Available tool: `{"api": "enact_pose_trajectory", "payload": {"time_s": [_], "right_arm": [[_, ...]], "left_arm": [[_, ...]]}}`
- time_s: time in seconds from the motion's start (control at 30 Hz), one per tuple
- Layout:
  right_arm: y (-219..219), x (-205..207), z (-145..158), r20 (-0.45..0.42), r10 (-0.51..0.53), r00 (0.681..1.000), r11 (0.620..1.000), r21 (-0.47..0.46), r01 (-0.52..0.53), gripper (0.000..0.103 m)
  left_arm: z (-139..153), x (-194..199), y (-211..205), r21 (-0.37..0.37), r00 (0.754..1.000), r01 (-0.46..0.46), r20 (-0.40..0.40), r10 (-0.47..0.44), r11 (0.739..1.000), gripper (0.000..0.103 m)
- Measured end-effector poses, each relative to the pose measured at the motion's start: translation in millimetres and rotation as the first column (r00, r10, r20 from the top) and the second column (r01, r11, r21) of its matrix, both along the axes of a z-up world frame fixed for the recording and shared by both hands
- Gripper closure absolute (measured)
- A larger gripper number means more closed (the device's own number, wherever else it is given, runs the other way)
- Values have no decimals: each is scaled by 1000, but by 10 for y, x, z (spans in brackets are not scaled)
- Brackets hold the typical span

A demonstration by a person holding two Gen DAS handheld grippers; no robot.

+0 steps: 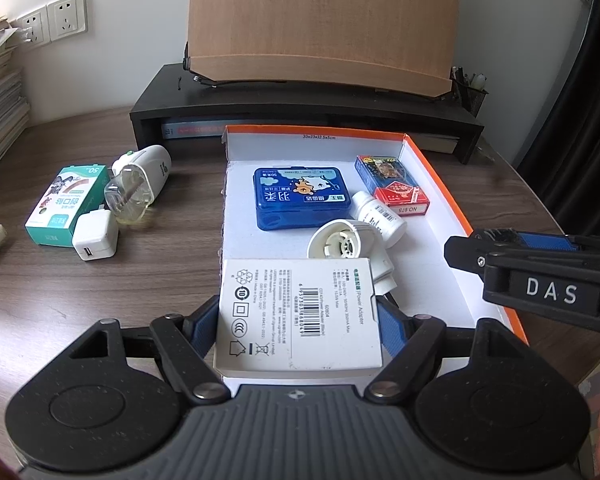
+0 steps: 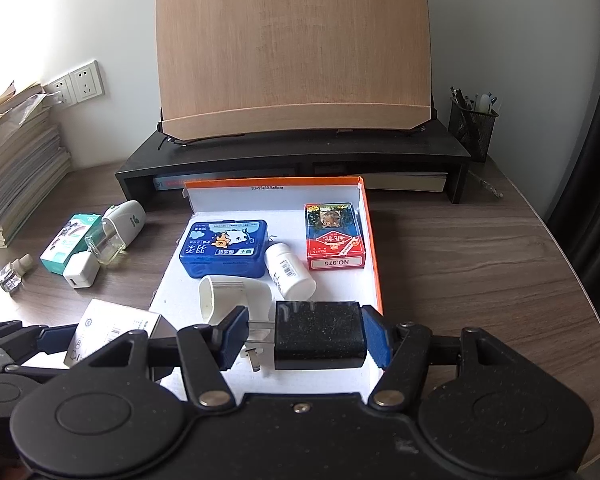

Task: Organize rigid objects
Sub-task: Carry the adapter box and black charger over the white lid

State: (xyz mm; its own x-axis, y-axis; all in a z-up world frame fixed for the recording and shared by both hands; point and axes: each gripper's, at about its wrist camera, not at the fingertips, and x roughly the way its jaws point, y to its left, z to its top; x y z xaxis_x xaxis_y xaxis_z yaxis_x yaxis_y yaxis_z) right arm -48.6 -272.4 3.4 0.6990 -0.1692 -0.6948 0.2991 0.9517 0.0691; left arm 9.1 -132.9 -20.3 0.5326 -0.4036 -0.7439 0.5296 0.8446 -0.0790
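Both grippers grip something: left gripper (image 1: 298, 316) clamps a white adapter box (image 1: 298, 314) between its blue pads, right gripper (image 2: 306, 338) pinches a black power adapter (image 2: 318, 334), prongs pointing left. Each load hangs over the near end of the orange-edged tray (image 2: 374, 248). Beyond lie a white plug (image 2: 230, 294), white bottle (image 2: 290, 274), blue case (image 2: 224, 254) and card packs (image 2: 334, 240). Well left, on the desk (image 2: 480, 280), sits a green box (image 1: 66, 206)
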Motion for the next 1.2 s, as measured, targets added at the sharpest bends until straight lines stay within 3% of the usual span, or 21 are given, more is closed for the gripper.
{"api": "enact_pose_trajectory", "payload": {"time_s": [1.2], "right_arm": [[-133, 248, -112, -33, 12, 999, 1000, 11, -11, 29]], "left_arm": [[-130, 39, -229, 21, 997, 61, -44, -60, 998, 24]]}}
